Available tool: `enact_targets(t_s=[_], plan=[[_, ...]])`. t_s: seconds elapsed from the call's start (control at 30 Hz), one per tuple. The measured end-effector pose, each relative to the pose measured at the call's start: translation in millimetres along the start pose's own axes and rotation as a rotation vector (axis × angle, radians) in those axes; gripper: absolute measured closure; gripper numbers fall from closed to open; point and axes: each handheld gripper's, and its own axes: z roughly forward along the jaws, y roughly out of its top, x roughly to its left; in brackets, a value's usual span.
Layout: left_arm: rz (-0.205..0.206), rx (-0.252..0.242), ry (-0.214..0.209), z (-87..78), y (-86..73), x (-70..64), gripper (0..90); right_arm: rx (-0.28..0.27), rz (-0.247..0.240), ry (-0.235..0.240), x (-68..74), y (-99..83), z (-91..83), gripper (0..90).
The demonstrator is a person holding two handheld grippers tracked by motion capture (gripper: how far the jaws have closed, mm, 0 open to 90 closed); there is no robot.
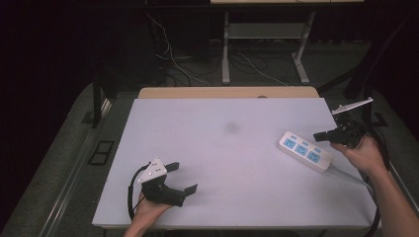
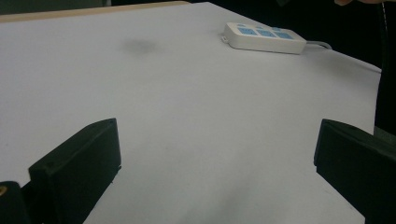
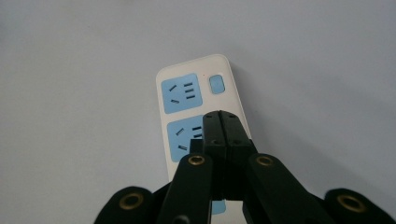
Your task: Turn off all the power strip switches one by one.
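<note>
Right gripper (image 3: 222, 116) fingers pressed together over strip (image 1: 305, 151) at 3 o'clock, left gripper (image 1: 180, 177) fingers wide; strip could be shoved off table (image 1: 217, 148).

Left hand-held gripper (image 1: 182, 176) gapes wide; right hand-held gripper (image 1: 317, 136) has jaws pressed together.

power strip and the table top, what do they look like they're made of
The white oblong power strip with blue socket faces looks like moulded plastic, smooth with a slight sheen: rounded corners and clean seams suggest it. The pale grey table top looks like a matte sheet or board, flat and without glare, laid over a light wood-look panel along the far edge; the exact material can't be told.
</note>
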Motion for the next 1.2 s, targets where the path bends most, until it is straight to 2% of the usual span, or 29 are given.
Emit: enact_targets(t_s=[0.33,1.2], plan=[[0.001,-0.001,0.002,-0.7,0.0,0.3,0.0,0.003,0.0,-0.005,-2.2,11.3,2.0,90.0],[0.0,-0.003,0.008,-2.0,-0.1,1.1,0.0,0.053,0.008,-0.006,-6.6,18.0,35.9,90.0]])
